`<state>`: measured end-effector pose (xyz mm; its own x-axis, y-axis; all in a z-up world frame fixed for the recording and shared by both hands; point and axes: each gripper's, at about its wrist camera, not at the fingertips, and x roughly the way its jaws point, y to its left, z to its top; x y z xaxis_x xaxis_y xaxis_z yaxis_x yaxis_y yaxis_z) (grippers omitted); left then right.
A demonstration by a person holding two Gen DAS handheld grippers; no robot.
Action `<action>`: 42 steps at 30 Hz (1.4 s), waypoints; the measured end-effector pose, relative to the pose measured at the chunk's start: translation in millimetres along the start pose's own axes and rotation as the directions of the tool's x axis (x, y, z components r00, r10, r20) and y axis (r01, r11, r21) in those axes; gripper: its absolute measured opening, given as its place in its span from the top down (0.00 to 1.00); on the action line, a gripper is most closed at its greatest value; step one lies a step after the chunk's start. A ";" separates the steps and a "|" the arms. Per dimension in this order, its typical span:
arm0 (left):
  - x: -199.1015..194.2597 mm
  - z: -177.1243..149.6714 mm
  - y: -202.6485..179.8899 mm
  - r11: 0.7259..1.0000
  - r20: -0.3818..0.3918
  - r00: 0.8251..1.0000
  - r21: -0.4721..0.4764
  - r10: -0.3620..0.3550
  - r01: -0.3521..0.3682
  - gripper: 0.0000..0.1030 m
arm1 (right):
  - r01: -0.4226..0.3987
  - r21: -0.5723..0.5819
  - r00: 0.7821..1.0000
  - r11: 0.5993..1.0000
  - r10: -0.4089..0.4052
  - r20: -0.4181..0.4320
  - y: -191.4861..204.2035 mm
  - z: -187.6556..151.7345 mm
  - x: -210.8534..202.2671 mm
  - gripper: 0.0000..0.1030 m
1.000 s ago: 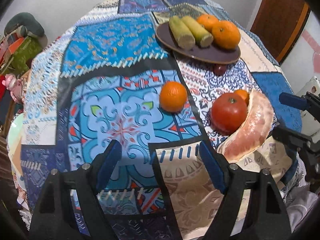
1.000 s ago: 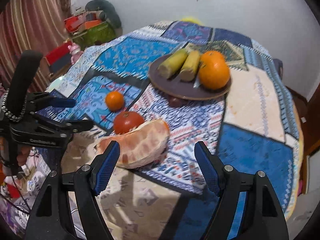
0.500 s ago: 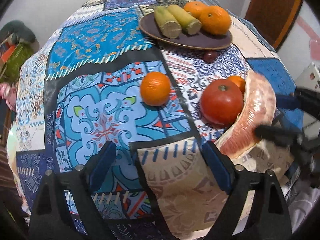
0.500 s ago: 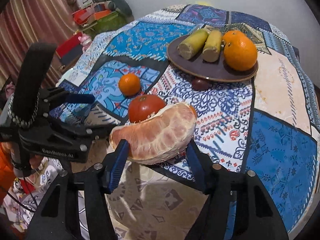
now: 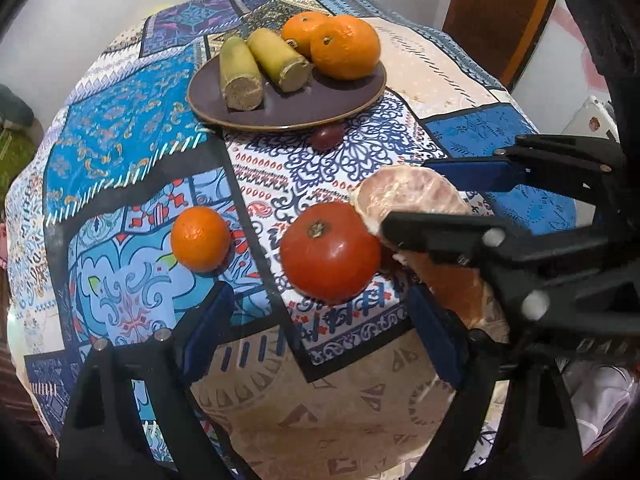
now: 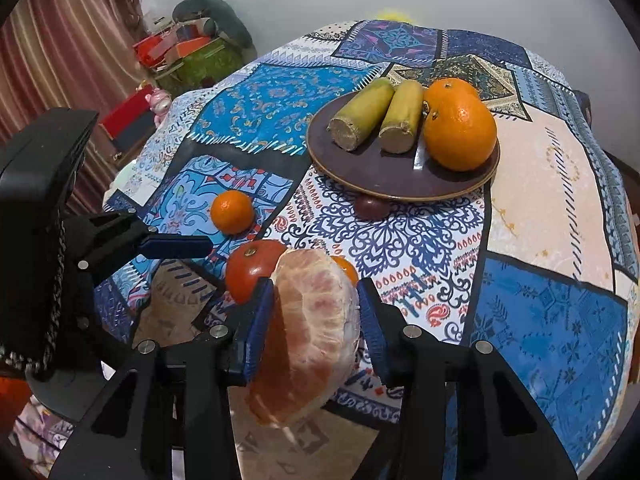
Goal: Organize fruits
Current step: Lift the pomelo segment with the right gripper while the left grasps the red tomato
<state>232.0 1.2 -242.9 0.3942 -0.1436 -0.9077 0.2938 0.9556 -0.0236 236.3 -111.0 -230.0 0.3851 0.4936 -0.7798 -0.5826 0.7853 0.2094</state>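
We see a round table draped in a patchwork cloth [image 6: 552,312], matte cotton printed in blues, creams and navy paisley, falling in soft folds at the near edge. Toward its far side sits a glossy dark brown plate [image 6: 400,184], shallow and round. On it lie two stubby yellow-green cane pieces [image 6: 380,114], cylindrical with rough fibrous cut ends facing us, and two dimpled oranges [image 6: 460,132] side by side.

At the near edge of the table is the peeled pomelo segment [image 6: 316,320], a thick crescent with pale pink pulp under a dull, veined white membrane. In the right wrist view its long axis runs roughly along the fingers, one tip pointing up and away toward the plate, the other hanging down toward the camera. The right gripper [image 6: 316,316] has just been closing on it: both ribbed blue pads sit flat against its sides, so we read it as grasped.

Touching the segment on its left is a smooth, shiny red tomato [image 5: 330,252], stem scar up. A small pebbled tangerine [image 5: 200,238] rests apart, further left. Another small orange fruit [image 6: 346,268] peeks from behind the segment. A small dark red fruit [image 5: 328,138] is tucked at the plate's near rim.

The left gripper [image 5: 320,340] hovers with its jaws spread wide and nothing between them, just short of the tomato.
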 end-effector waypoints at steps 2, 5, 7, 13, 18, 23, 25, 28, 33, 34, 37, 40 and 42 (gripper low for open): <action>-6.1 -1.9 9.1 1.000 0.015 1.000 -0.014 0.012 -0.012 0.14 | -0.006 0.018 1.000 1.000 0.006 -0.004 -4.3 1.1 -1.0 0.61; -17.8 -4.3 29.2 0.998 0.045 0.999 -0.050 0.029 -0.026 0.14 | 0.008 0.031 1.000 0.999 -0.008 0.006 -7.5 1.4 -7.3 0.61; -29.0 -8.5 42.6 0.996 0.071 0.996 -0.080 0.050 -0.045 0.14 | 0.019 0.032 1.000 0.999 -0.019 0.009 -7.1 0.7 -12.2 0.61; -56.6 -17.0 74.5 0.982 0.152 0.985 -0.182 0.082 -0.054 0.14 | 0.064 0.011 0.998 0.998 -0.064 -0.010 2.4 -7.6 -11.5 0.44; -72.4 -23.8 88.2 0.975 0.184 0.977 -0.212 0.108 -0.067 0.14 | 0.106 -0.038 0.992 0.994 -0.108 -0.063 11.9 -16.1 1.2 0.44; -77.2 -25.4 94.5 0.970 0.197 0.975 -0.235 0.105 -0.058 0.14 | 0.119 -0.029 0.990 0.992 -0.121 -0.073 10.6 -16.1 11.5 0.45; -75.0 -23.7 92.9 0.971 0.191 0.976 -0.231 0.108 -0.062 0.14 | 0.122 -0.031 0.990 0.992 -0.124 -0.065 11.2 -15.7 11.3 0.54; -72.5 -19.3 91.6 0.971 0.188 0.976 -0.229 0.111 -0.066 0.14 | 0.113 -0.024 0.992 0.993 -0.114 -0.054 9.5 -16.1 8.1 0.56; -68.2 -7.9 80.7 0.977 0.189 0.978 -0.208 0.092 -0.051 0.14 | 0.083 0.013 0.996 0.996 -0.082 -0.033 1.9 -18.6 0.7 0.58; -66.9 -6.2 78.1 0.978 0.188 0.978 -0.201 0.088 -0.050 0.14 | 0.081 0.019 0.996 0.997 -0.080 -0.024 -0.1 -18.7 -2.5 0.58; -60.6 0.2 66.3 0.985 0.180 0.982 -0.167 0.065 -0.034 0.14 | 0.073 0.047 0.997 0.996 -0.074 0.009 -8.5 -17.2 -14.0 0.58; -48.6 7.1 51.9 0.992 0.151 0.988 -0.123 0.037 -0.019 0.14 | 0.074 0.077 0.996 0.994 -0.077 0.038 -21.1 -15.5 -26.9 0.58; -38.8 10.4 42.7 0.996 0.125 0.992 -0.093 0.021 -0.009 0.19 | 0.080 0.090 0.995 0.993 -0.085 0.053 -28.3 -14.4 -34.2 0.58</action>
<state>238.4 45.0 -204.2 0.5057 -0.1547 -0.8487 0.2083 0.9766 -0.0539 229.4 -155.5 -217.7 0.4706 0.4440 -0.7625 -0.4834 0.8527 0.1982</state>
